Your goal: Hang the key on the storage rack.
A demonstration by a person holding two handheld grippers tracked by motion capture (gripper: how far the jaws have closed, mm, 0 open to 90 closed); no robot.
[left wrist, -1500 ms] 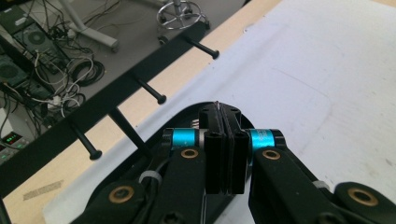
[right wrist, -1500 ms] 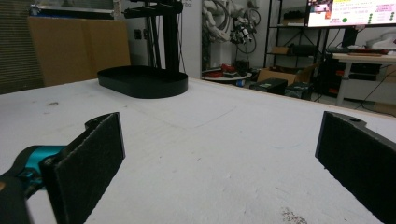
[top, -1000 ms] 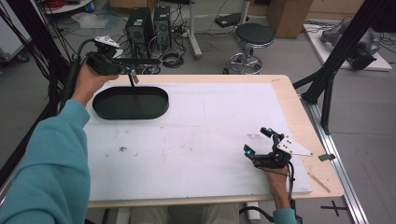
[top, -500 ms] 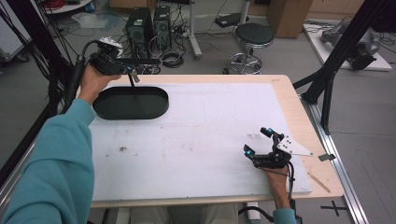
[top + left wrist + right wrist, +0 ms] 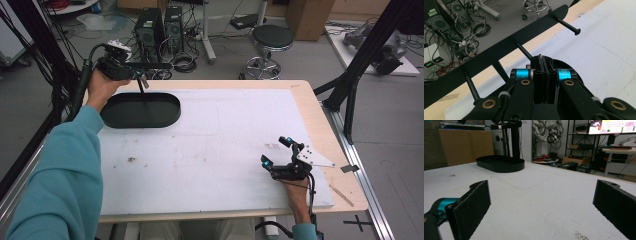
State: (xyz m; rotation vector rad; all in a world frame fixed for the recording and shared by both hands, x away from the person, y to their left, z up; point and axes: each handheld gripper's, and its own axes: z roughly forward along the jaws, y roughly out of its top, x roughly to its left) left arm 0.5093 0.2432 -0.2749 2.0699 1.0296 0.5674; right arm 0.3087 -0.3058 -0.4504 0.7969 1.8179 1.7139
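I see a black oval tray lying flat on the white table cover at the far left. Above its far rim, my left gripper holds a long black bar with thin pegs hanging down, pinched by one peg.

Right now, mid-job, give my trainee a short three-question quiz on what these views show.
1. True or false: the left hand-held gripper is shut on a black strip with pegs.
2. Multiple choice: the right hand-held gripper is (A) shut on the tray, (B) open over bare white table cover, (C) shut on a screw.
3. Fill in: the black oval tray lies at the table's far ____ corner, from the person's side.

Key: 1 true, the jaws press together on one of its pegs in the left gripper view; 2 B; 3 left.
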